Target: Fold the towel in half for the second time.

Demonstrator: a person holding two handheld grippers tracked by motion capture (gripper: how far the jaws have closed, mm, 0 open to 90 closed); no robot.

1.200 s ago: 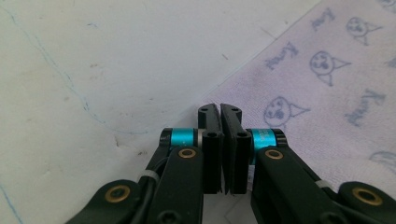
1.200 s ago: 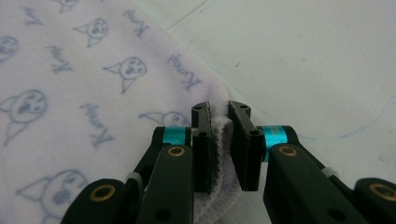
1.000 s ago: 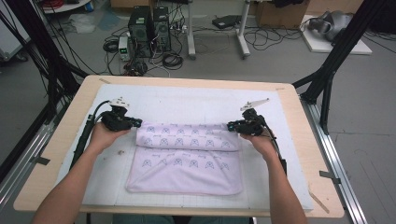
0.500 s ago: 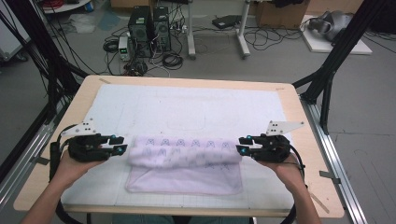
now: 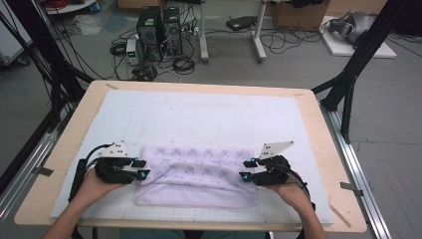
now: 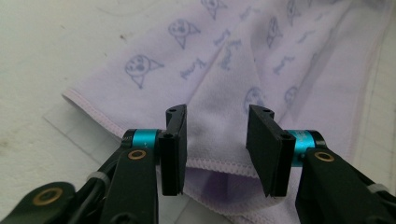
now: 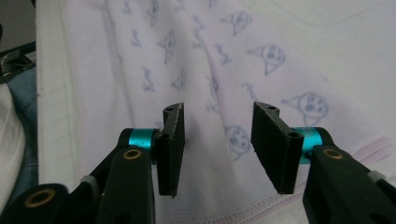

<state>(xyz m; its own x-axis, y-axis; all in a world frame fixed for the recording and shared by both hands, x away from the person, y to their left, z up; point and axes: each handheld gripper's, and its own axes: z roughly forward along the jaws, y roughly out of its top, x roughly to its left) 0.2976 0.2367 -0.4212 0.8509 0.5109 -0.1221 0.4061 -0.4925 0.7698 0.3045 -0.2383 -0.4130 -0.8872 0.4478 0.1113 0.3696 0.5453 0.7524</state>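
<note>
So the fold is basically done at this point. A second ago the towel sat further back on the mat with a rolled far edge, and both grippers pinched its ends. Now that top layer is pulled toward the near side, the towel lies folded over itself near the front edge of the table, and both grippers have let go. I'd guess what's left is backing off or tidying the edges.

Left to right: left gripper sits at the towel's left end, jaws spread wide with nothing between them, just hemmed cloth lying underneath. Right gripper is at the right end, same deal, jaws well apart and empty, hovering over the printed fabric.

Count: one towel, two layers showing at the near hem; two grippers, two hands; one mat, one table.
</note>
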